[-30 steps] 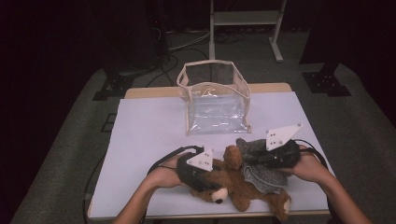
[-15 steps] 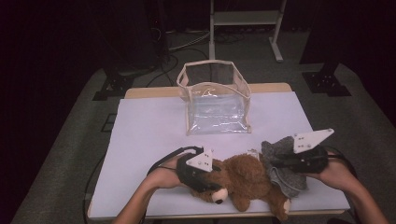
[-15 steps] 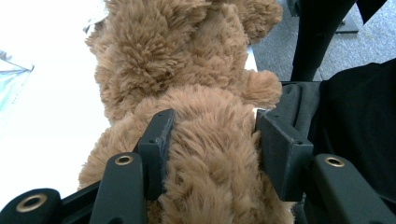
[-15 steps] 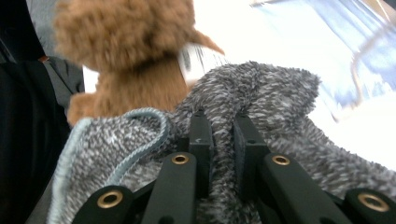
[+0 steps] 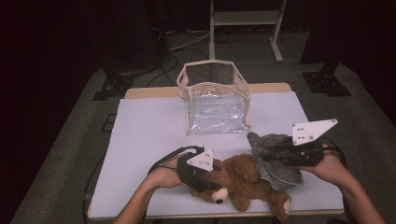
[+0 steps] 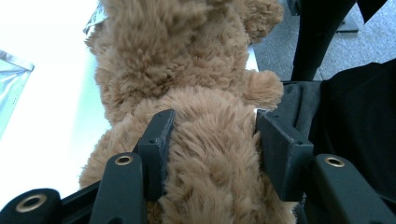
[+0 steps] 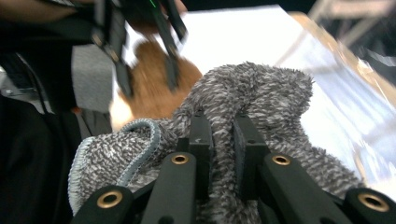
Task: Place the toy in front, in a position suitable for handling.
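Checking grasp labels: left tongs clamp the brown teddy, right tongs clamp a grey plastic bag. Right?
Not quite. The right tongs pinch a grey knitted cloth, not a plastic bag, as the right gripper view shows. The left tongs do clamp the brown teddy.

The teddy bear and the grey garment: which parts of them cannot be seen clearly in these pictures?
- Teddy bear, high view: the left gripper covers part of its head; the grey garment covers its far side.
- Teddy bear, left gripper view: its face is hidden, only fur between the jaws.
- Teddy bear, right gripper view: blurred behind the garment.
- Grey garment, right gripper view: the bottom edge cuts it off, so its shape is unclear; the right gripper pinches a fold.
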